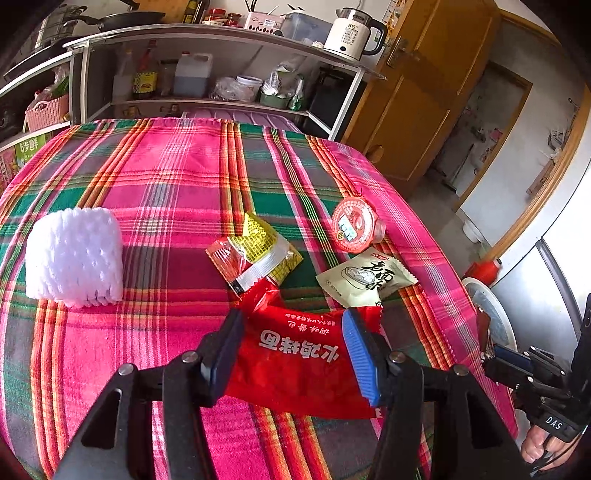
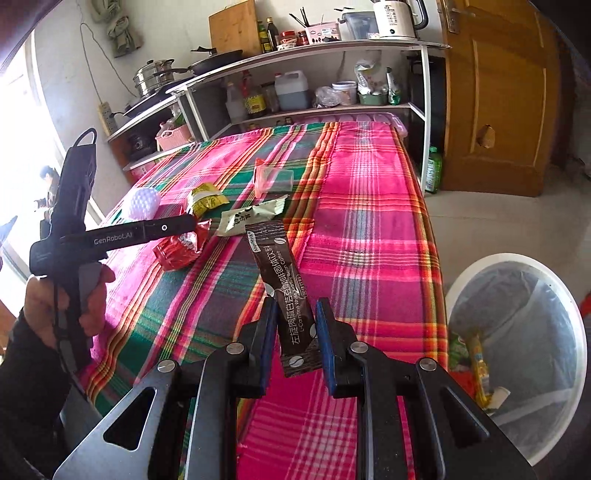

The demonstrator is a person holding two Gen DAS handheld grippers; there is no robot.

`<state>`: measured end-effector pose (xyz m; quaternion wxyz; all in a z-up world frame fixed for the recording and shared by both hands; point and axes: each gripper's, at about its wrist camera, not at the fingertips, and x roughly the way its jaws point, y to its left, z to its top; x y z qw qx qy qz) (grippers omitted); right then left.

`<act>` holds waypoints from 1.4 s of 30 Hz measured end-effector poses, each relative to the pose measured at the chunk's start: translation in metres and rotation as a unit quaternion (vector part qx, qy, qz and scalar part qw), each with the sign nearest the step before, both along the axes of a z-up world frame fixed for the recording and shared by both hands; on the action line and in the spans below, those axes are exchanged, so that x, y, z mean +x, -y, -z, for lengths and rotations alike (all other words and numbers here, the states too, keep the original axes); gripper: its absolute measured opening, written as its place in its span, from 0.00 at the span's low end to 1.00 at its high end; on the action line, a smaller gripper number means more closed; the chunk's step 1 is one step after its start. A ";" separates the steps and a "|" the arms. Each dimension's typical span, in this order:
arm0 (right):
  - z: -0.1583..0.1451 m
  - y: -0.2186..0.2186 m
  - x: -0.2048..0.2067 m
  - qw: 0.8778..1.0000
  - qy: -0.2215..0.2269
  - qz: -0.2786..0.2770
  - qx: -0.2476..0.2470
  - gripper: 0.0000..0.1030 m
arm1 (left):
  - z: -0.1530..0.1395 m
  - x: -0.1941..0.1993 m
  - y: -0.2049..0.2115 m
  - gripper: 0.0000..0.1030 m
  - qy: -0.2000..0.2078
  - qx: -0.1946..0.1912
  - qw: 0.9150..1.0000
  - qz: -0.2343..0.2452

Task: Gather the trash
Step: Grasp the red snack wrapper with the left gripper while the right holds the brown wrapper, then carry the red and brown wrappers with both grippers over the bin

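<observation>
My left gripper (image 1: 293, 325) is open, its jaws on either side of a red noodle wrapper (image 1: 303, 365) on the plaid table; the wrapper also shows in the right wrist view (image 2: 181, 247). Beyond it lie a yellow-and-red sachet (image 1: 255, 254), a pale green snack packet (image 1: 365, 280), a red-lidded jelly cup (image 1: 354, 223) and a white foam net (image 1: 74, 256). My right gripper (image 2: 295, 314) is shut on a brown coffee stick packet (image 2: 288, 291), held above the table near its right edge. A white trash bin (image 2: 517, 354) with a plastic liner stands on the floor to the right.
The table wears a pink plaid cloth (image 1: 166, 177). A shelf unit (image 1: 221, 66) with bottles, pans and a kettle (image 1: 351, 35) stands behind it. A wooden door (image 2: 498, 96) is at the right. The bin holds several wrappers (image 2: 476, 365).
</observation>
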<state>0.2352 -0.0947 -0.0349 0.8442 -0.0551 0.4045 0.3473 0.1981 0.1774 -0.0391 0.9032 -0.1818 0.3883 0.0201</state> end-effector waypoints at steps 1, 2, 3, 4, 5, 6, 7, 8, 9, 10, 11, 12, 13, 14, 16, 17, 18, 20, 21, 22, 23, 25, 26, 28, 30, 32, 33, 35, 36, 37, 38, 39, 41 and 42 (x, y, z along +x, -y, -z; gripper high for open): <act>0.000 0.001 0.000 1.000 0.000 0.000 0.000 0.22 | 0.000 0.000 -0.001 0.59 0.002 0.000 1.000 -0.002; 0.001 0.001 0.000 1.000 -0.001 0.000 0.000 0.22 | 0.000 -0.001 -0.001 0.60 0.002 0.005 1.000 -0.007; 0.001 0.001 0.001 1.000 -0.001 -0.001 0.000 0.22 | -0.001 -0.001 -0.002 0.60 0.001 0.014 1.000 -0.016; 0.001 0.002 0.001 1.000 -0.001 -0.001 0.000 0.22 | -0.003 0.000 -0.003 0.61 0.002 0.023 0.999 -0.024; 0.002 0.001 0.000 1.000 -0.002 -0.002 0.000 0.22 | -0.003 0.000 -0.005 0.62 0.003 0.024 0.999 -0.029; 0.002 0.001 0.000 1.000 -0.002 -0.002 0.000 0.22 | -0.002 0.000 -0.006 0.63 0.001 0.021 0.999 -0.031; 0.003 0.001 0.000 1.000 -0.003 -0.002 0.000 0.22 | -0.001 0.001 -0.006 0.64 -0.002 0.018 0.999 -0.029; 0.003 0.001 0.000 1.000 -0.003 -0.002 0.001 0.22 | 0.001 0.002 -0.007 0.64 -0.007 0.017 0.999 -0.027; 0.003 0.002 0.000 1.000 -0.002 -0.002 0.001 0.22 | 0.002 0.002 -0.005 0.65 -0.010 0.021 0.999 -0.025; 0.003 0.002 0.001 1.000 -0.002 -0.002 0.002 0.22 | 0.002 0.003 -0.003 0.65 -0.012 0.028 0.999 -0.024; 0.002 0.002 0.000 1.000 -0.002 -0.002 0.002 0.22 | 0.002 0.003 -0.001 0.64 -0.013 0.031 0.999 -0.021; 0.002 0.003 0.000 1.000 -0.001 -0.002 0.003 0.22 | 0.002 0.003 0.002 0.64 -0.014 0.032 0.999 -0.017; 0.001 0.003 0.000 1.000 0.000 -0.003 0.003 0.22 | 0.002 0.002 0.004 0.64 -0.014 0.037 0.999 -0.013; 0.001 0.003 -0.001 1.000 0.000 -0.003 0.003 0.22 | 0.002 0.002 0.007 0.64 -0.015 0.042 0.999 -0.009; 0.000 0.004 -0.002 1.000 0.001 -0.003 0.004 0.22 | 0.001 0.002 0.012 0.59 -0.018 0.052 0.998 -0.001; -0.001 0.004 -0.003 1.000 0.002 -0.004 0.004 0.22 | 0.001 0.001 0.015 0.53 -0.019 0.056 0.998 0.002; -0.001 0.004 -0.004 1.000 0.002 -0.004 0.004 0.22 | 0.000 0.000 0.017 0.48 -0.020 0.061 0.998 0.003; -0.002 0.005 -0.006 1.000 0.003 -0.005 0.005 0.22 | -0.001 -0.003 0.022 0.36 -0.018 0.069 0.997 0.010; -0.003 0.005 -0.007 1.000 0.004 -0.005 0.005 0.22 | -0.002 -0.004 0.025 0.35 -0.018 0.076 0.997 0.011; -0.003 0.006 -0.008 1.000 0.004 -0.005 0.005 0.22 | -0.002 -0.005 0.027 0.34 -0.019 0.083 0.996 0.011; -0.004 0.007 -0.008 1.000 0.005 -0.005 0.006 0.22 | -0.003 -0.006 0.029 0.30 -0.018 0.086 0.996 0.012; -0.006 0.009 -0.010 1.000 0.007 -0.004 0.007 0.22 | -0.005 -0.010 0.031 0.22 -0.014 0.090 0.996 0.011; -0.007 0.010 -0.010 1.000 0.009 -0.003 0.008 0.22 | -0.006 -0.012 0.032 0.13 -0.011 0.086 0.996 0.011; -0.010 0.013 -0.013 1.000 0.012 0.000 0.010 0.22 | -0.008 -0.017 0.033 0.13 -0.006 0.078 0.997 0.010; -0.012 0.016 -0.015 1.000 0.014 0.005 0.012 0.22 | -0.010 -0.022 0.036 0.12 0.001 0.073 0.997 0.010; -0.015 0.020 -0.017 1.000 0.016 0.010 0.015 0.22 | -0.013 -0.027 0.038 0.12 0.009 0.064 0.998 0.012; -0.016 0.022 -0.018 1.000 0.018 0.012 0.016 0.22 | -0.015 -0.030 0.041 0.12 0.015 0.059 0.998 0.016; -0.019 0.027 -0.021 1.000 0.021 0.016 0.017 0.22 | -0.019 -0.035 0.049 0.12 0.025 0.054 0.998 0.021; -0.020 0.028 -0.022 0.999 0.022 0.017 0.017 0.22 | -0.023 -0.037 0.053 0.12 0.031 0.052 0.998 0.026; -0.022 0.031 -0.024 0.999 0.024 0.019 0.018 0.22 | -0.026 -0.040 0.059 0.12 0.037 0.049 0.998 0.032; -0.023 0.032 -0.026 0.999 0.026 0.021 0.018 0.22 | -0.030 -0.042 0.065 0.12 0.042 0.046 0.997 0.037; -0.024 0.035 -0.027 0.999 0.028 0.023 0.019 0.22 | -0.033 -0.044 0.071 0.12 0.047 0.045 0.997 0.042; -0.027 0.040 -0.030 0.999 0.031 0.029 0.020 0.22 | -0.040 -0.047 0.082 0.12 0.059 0.044 0.996 0.053; -0.028 0.043 -0.032 0.999 0.033 0.034 0.021 0.22 | -0.044 -0.048 0.087 0.12 0.063 0.043 0.995 0.057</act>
